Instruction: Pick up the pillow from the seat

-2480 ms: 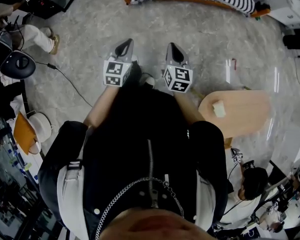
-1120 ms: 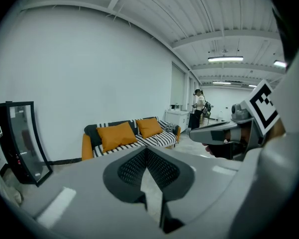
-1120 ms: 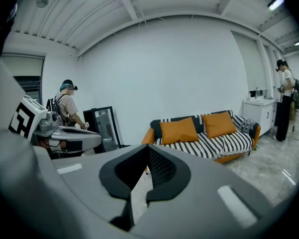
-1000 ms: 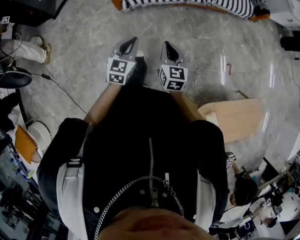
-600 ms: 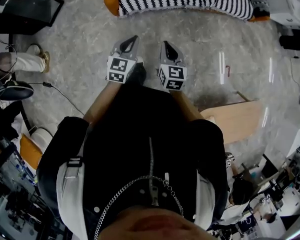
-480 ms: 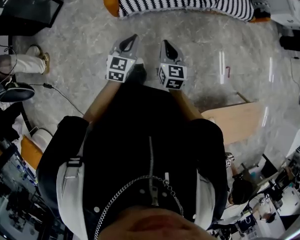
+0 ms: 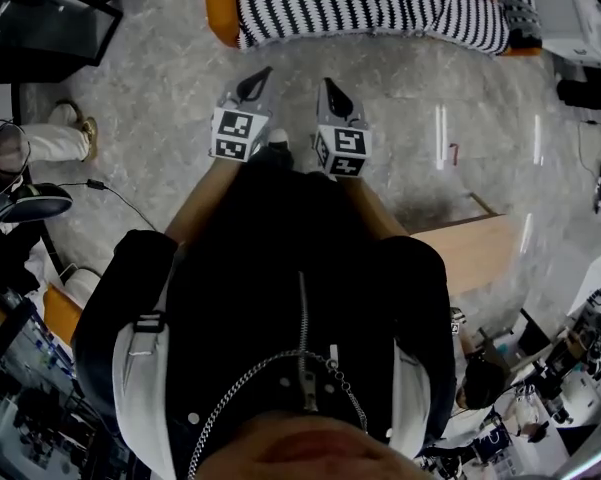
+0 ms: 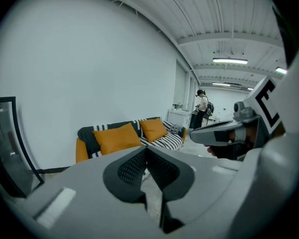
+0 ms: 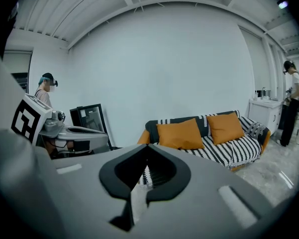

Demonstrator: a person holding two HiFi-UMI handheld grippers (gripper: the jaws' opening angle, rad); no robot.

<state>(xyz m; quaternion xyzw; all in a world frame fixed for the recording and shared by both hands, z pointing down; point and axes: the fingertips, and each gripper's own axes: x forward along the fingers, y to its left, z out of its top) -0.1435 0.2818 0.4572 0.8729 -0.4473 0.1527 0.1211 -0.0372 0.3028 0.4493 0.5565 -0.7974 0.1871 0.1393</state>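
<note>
Right gripper view: orange square fabric pillow (image 9: 181,133) leans on striped sofa seat (image 9: 239,151), well ahead of right gripper (image 9: 146,148) and left gripper (image 8: 146,151), both closed, empty. Likely light, soft: pinch a corner.

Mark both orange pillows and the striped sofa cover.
picture-left orange pillow (image 9: 180,133): right gripper view, face centre.
picture-right orange pillow (image 9: 225,127): right gripper view, face centre.
striped sofa cover (image 9: 239,151): right gripper view, seat part.

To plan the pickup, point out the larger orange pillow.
Right gripper view: the larger orange pillow leans at the striped sofa's left end, beside the second pillow.
</note>
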